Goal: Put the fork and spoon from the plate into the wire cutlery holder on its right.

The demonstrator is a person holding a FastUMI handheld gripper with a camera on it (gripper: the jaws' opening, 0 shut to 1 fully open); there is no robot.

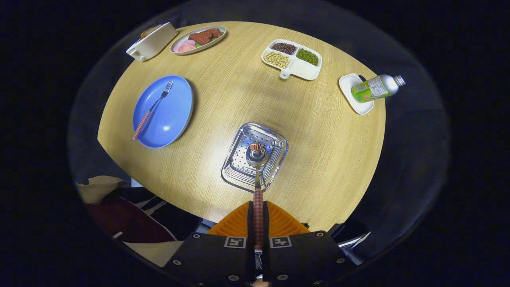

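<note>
Steel spoon (pixel 257 156) gripped by gripper (pixel 258 223) over holder (pixel 239 167).

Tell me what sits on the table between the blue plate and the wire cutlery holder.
Nothing: bare wooden table separates the blue plate from the cutlery holder, seen in the gripper view. The tool grips the spoon above the holder.

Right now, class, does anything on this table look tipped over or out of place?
Yes: the green bottle lies on its side across the small white dish beyond the cutlery holder. The hand-held gripper grips the spoon above that holder.

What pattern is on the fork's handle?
Red-and-white check, seen in the gripper view: fork on the blue plate.
</note>
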